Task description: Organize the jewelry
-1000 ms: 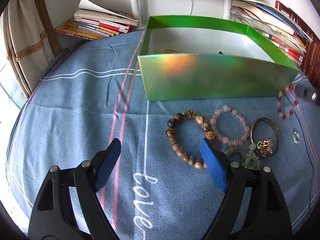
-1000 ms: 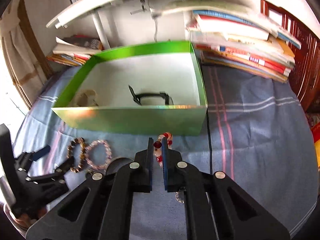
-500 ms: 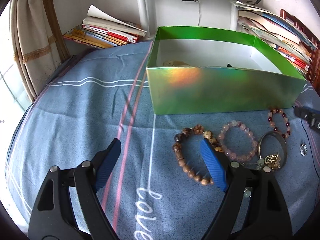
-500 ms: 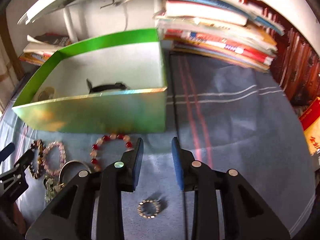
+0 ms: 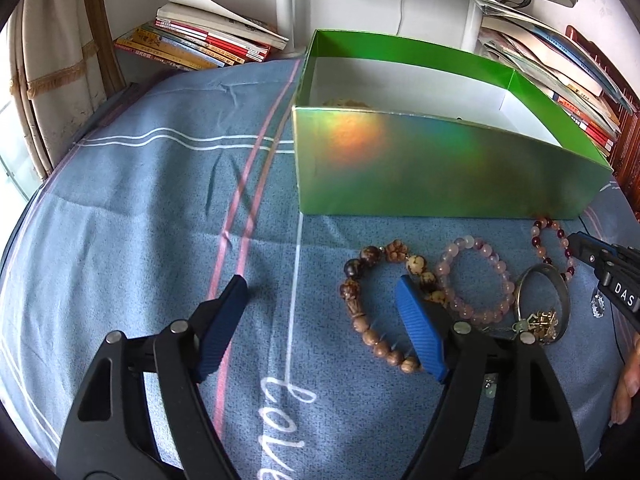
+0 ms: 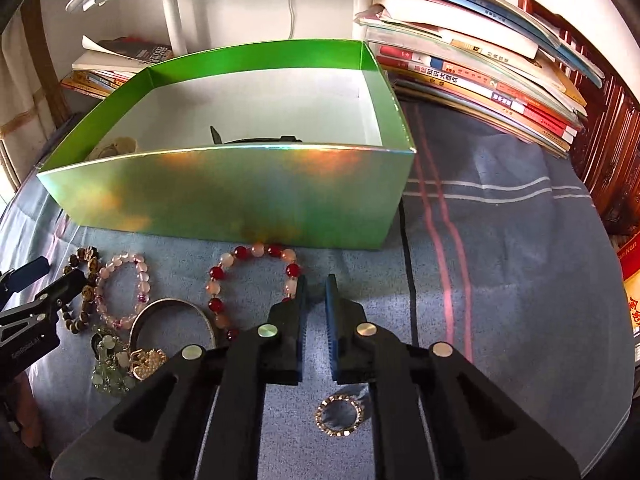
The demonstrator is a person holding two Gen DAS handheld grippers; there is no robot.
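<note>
Jewelry lies in a row on the blue bedsheet (image 5: 140, 184) in front of the green box (image 6: 248, 200), and the red-and-pink bead bracelet (image 6: 224, 276) is back among it: a second ago it hung pinched in the right gripper (image 6: 315, 292), half a second ago it was lying on the sheet beside the spread jaws. Those jaws have just been closing again and now stand nearly shut with nothing between them, the left finger just touching the bracelet's right edge. The bracelet never reached the box, which holds only a black strap-like item (image 6: 256, 139) and a pale piece (image 6: 118, 146), so this looks like a drop or a re-grip. A small gold ring (image 6: 338, 416) sits under the gripper. The left gripper (image 5: 320, 300) hovers wide open and empty over the brown wooden-bead bracelet (image 5: 372, 304), jaws narrowing slightly; the pink bead bracelet (image 5: 476, 280) and metal bangle (image 5: 560, 280) lie beside it
</note>
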